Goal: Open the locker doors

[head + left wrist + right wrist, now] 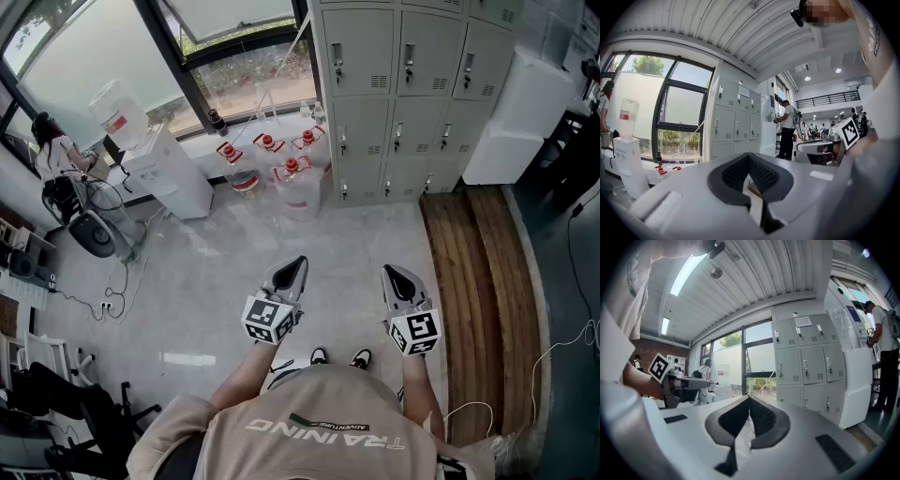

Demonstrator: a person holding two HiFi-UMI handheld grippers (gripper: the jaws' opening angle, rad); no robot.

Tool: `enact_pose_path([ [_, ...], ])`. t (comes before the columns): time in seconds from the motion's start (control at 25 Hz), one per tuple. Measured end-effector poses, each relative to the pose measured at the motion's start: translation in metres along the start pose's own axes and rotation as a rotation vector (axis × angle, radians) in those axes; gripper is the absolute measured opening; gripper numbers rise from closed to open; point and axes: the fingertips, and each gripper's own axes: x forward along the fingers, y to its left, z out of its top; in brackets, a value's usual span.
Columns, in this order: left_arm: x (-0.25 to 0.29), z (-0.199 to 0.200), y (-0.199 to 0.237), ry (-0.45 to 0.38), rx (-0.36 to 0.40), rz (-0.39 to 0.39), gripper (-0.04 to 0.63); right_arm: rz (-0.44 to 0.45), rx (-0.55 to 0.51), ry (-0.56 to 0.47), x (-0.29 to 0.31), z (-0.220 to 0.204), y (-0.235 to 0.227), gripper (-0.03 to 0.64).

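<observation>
Left gripper (296,264) and right gripper (394,274) point level toward the lockers (403,103), jaws apparently closed, empty.

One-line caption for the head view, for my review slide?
Person holds left claw and right claw, both shut and empty, short of the closed grey lockers.

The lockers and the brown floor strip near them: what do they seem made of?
Lockers: probably painted sheet metal, pale grey, matt; flat doors with vent slots and small handles. Brown floor strip: looks like wood, long parallel planks with streaks; possibly laminate.
</observation>
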Motion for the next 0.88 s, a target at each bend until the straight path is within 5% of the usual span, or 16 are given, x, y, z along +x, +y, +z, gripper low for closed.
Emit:
enact_pose_path([
  [0.88, 0.035, -0.008, -0.022, 0.049, -0.015, -0.058, 0.006, 0.046, -0.003, 0.035, -0.003, -0.014, -0.017, 0.012],
])
